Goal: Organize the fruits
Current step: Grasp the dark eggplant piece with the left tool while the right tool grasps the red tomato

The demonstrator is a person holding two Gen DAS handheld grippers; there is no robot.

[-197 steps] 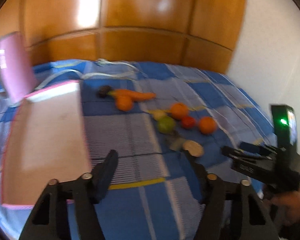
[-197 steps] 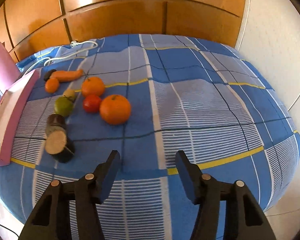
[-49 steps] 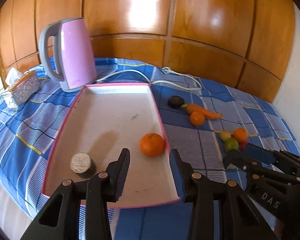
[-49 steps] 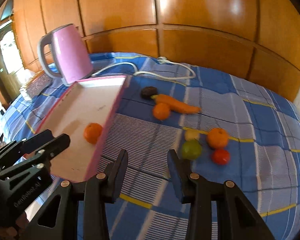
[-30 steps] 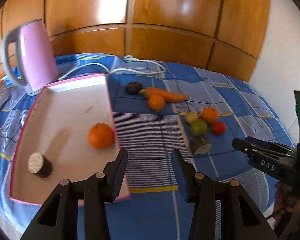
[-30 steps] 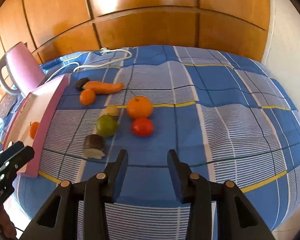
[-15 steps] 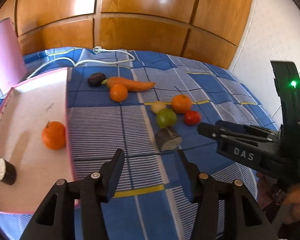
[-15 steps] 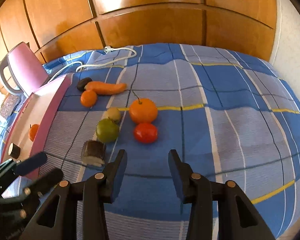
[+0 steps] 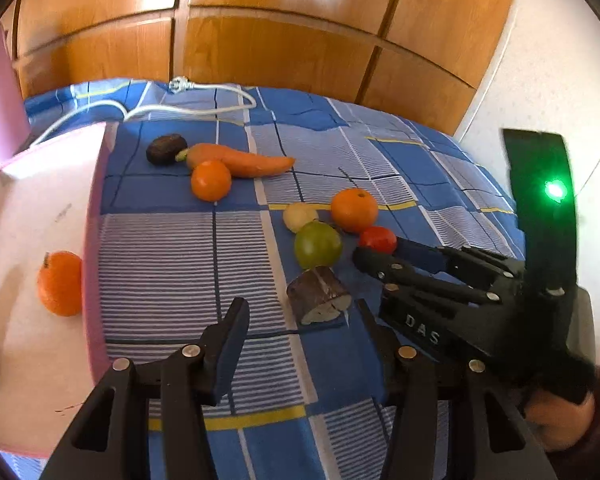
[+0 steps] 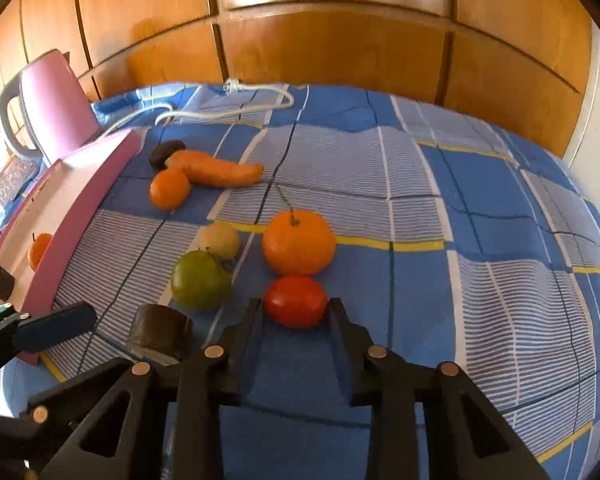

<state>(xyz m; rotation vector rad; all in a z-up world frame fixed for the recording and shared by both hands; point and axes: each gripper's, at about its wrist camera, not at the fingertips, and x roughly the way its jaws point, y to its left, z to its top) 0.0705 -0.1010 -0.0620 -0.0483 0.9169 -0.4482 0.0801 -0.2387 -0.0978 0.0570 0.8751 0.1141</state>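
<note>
- As your right gripper [image 10: 296, 310] closed, its fingers flanked the tomato [image 10: 296, 301] on the cloth [image 10: 480, 240], apparently just touching its sides.
- Your left gripper [image 9: 300, 316] hung open, empty, near the dark chunk [image 9: 319, 300].

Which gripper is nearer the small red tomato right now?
Right. The right gripper is closing around the red tomato; the left gripper sits back by the dark cut chunk.
</note>
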